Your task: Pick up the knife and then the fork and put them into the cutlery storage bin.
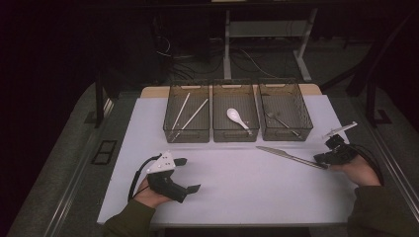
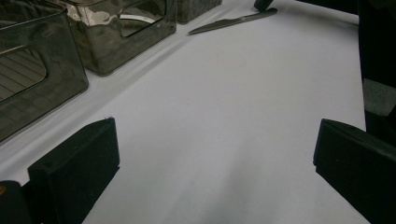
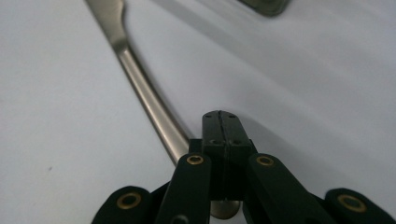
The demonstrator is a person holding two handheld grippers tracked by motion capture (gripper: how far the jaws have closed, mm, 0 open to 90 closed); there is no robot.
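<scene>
A steel table knife (image 1: 289, 156) lies on the white table, blade toward the bins. In the right gripper view its handle (image 3: 140, 79) runs from the upper left down under my right gripper (image 3: 222, 121), whose jaws are pressed together with no gap, just above the handle's end. From above, my right gripper (image 1: 321, 160) sits at the knife's handle end near the right edge. My left gripper (image 1: 188, 174) rests at the front left, jaws wide apart with nothing between them. The left gripper view has bare table between my left gripper (image 2: 217, 140) jaws, with the knife (image 2: 233, 22) far off.
Three dark mesh bins stand in a row at the back: the left bin (image 1: 187, 134) holds chopsticks (image 1: 190, 111), the middle bin (image 1: 235, 134) a white spoon (image 1: 237, 117), the right bin (image 1: 286, 134) a fork (image 1: 281, 121). Open table lies between the grippers.
</scene>
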